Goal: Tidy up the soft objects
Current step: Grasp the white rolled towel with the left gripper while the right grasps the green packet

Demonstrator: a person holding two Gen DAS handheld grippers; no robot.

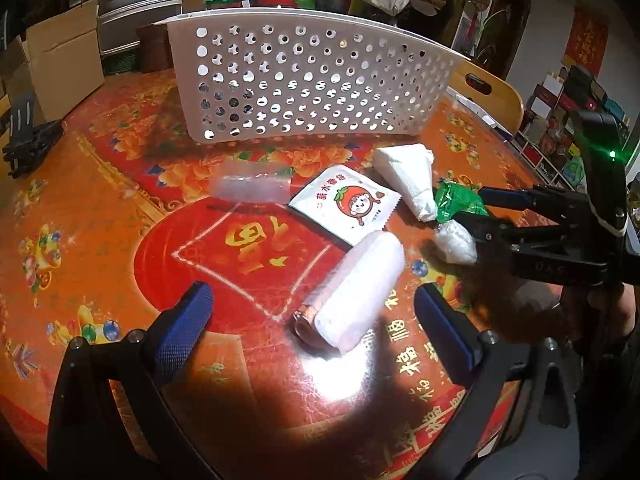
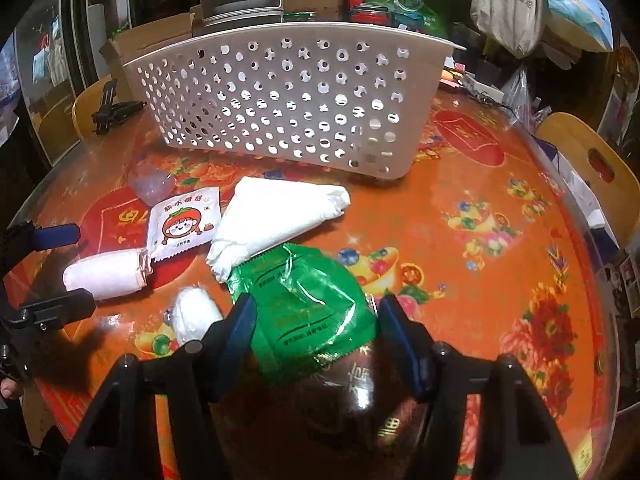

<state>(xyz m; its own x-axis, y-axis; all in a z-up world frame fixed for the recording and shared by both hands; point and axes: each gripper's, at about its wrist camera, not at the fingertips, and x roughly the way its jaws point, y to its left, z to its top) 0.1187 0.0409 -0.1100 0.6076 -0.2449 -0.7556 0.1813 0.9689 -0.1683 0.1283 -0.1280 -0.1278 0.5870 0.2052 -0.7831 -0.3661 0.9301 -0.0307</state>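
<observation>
Green packet [image 2: 308,308] between spread right hand-held gripper [image 2: 320,320] fingers; left hand-held gripper [image 1: 312,312] spread around white roll [image 1: 356,288], pointing toward basket [image 1: 312,80].

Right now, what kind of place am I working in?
Most likely a lived-in home, probably a dining or storage room: a round table under a red festive cloth, wooden chairs pulled up to it, and cardboard boxes and hanging bags stacked behind.
</observation>
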